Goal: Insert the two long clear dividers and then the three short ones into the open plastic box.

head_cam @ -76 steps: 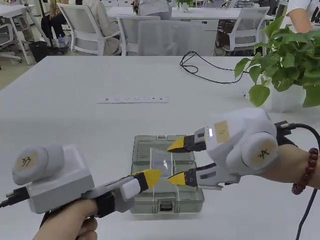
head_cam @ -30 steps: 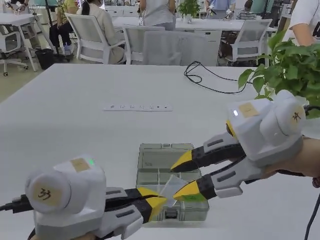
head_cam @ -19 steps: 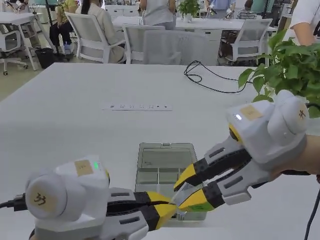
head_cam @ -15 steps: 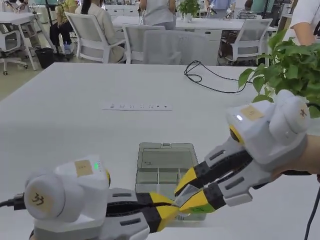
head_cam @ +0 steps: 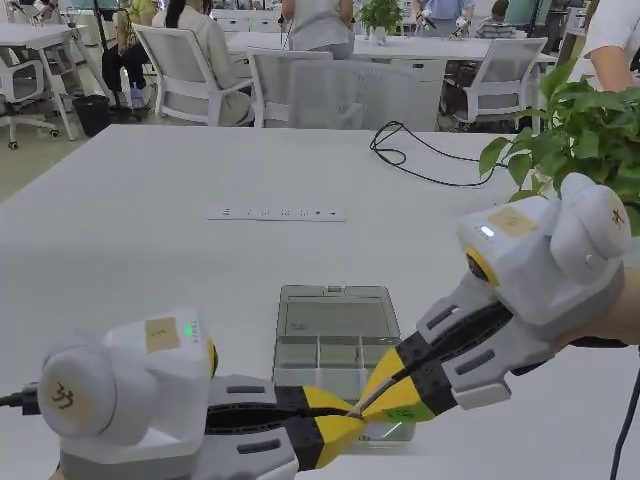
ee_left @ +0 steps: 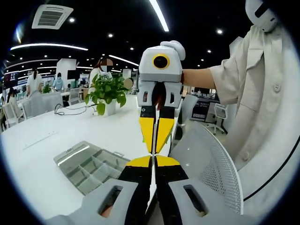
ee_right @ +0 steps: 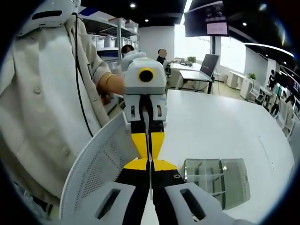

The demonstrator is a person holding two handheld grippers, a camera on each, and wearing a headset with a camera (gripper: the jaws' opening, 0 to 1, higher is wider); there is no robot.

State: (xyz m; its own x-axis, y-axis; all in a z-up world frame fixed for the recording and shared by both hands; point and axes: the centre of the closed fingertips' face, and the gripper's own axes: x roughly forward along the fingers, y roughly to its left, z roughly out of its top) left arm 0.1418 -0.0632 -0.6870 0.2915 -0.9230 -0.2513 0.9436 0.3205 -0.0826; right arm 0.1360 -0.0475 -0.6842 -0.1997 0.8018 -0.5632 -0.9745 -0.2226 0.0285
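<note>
The open clear plastic box [head_cam: 335, 318] lies on the white table in the head view, with clear partitions forming several cells in its near half. Just in front of its near edge my left gripper [head_cam: 347, 427] and right gripper [head_cam: 377, 399] meet tip to tip. Both are shut on a thin clear divider [head_cam: 388, 428] held in the air between them. In the left gripper view my left gripper [ee_left: 153, 161] pinches the divider [ee_left: 151, 190] edge-on, facing the right gripper [ee_left: 156, 137], with the box [ee_left: 89, 165] to the left. In the right gripper view my right gripper [ee_right: 150, 164] faces the left gripper [ee_right: 149, 139], and the box [ee_right: 215, 180] lies to the right.
A white power strip [head_cam: 277, 213] lies further back on the table. A black cable [head_cam: 420, 150] and a potted plant [head_cam: 580, 130] are at the back right. Office chairs stand beyond the far edge. A white mesh chair [ee_right: 101, 164] is behind the grippers.
The right gripper's jaws have closed on the clear divider and dropped toward the left gripper. Both sets of tips now meet in front of the box's near edge.
</note>
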